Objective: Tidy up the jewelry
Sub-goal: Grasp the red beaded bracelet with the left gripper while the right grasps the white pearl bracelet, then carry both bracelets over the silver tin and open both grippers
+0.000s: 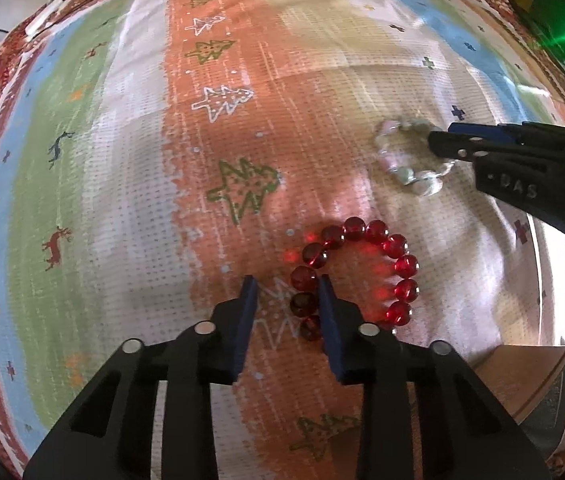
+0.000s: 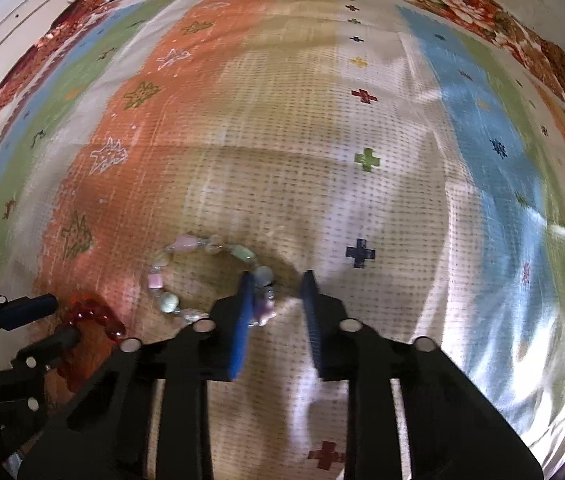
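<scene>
Patterned cloth (image 1: 130, 184) covers the whole surface, soft and creased. On it the red bracelet (image 1: 362, 264) lies flat, with the left gripper (image 1: 288, 304) spread wide over its near-left beads. The pale bracelet (image 2: 206, 280) lies just beside it; the right gripper (image 2: 276, 300) is also spread, its left finger (image 2: 244, 312) over the near beads, though blur hides whether it touches. Risks: round beads could roll out of a closing pinch, fingers could snag cloth, and two grippers working this close could collide.
</scene>
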Motion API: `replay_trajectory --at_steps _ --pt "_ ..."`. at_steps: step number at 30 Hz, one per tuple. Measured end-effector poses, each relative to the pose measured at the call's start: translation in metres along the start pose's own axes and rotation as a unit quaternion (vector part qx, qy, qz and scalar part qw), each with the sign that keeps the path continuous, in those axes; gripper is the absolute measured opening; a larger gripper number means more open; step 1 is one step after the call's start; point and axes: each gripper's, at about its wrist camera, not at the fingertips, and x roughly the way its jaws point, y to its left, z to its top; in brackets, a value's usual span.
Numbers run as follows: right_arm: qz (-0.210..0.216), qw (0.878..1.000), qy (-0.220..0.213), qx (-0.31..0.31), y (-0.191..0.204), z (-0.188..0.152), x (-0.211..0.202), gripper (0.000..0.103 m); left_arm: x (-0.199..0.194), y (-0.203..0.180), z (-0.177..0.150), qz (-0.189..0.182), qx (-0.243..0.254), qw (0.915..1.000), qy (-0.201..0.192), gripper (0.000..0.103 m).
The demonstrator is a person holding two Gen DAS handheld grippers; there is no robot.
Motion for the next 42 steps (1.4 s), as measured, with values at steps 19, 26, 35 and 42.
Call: replay_trajectory --at_steps 19,26,35,42 --pt "0.014 1.000 -0.025 -0.002 -0.006 -0.014 -0.039 0.011 -0.039 0.008 0.004 -0.030 -0.035 0.9982 -0.038 0.013" --pt "0.022 0.999 -0.048 -0.013 0.002 -0.015 -0.062 0.011 -0.068 0.008 0.006 -0.058 -0.052 0.9940 -0.077 0.013" --pt "0.033 0.997 -0.071 -0.022 0.006 -0.028 -0.090 0.011 -0.085 0.008 0.003 -0.057 -0.060 0.9915 -0.101 0.013" --pt "0.038 0.996 -0.084 -0.021 0.005 -0.033 -0.103 0.011 -0.097 0.008 0.000 -0.053 -0.057 0.9903 -0.115 0.013"
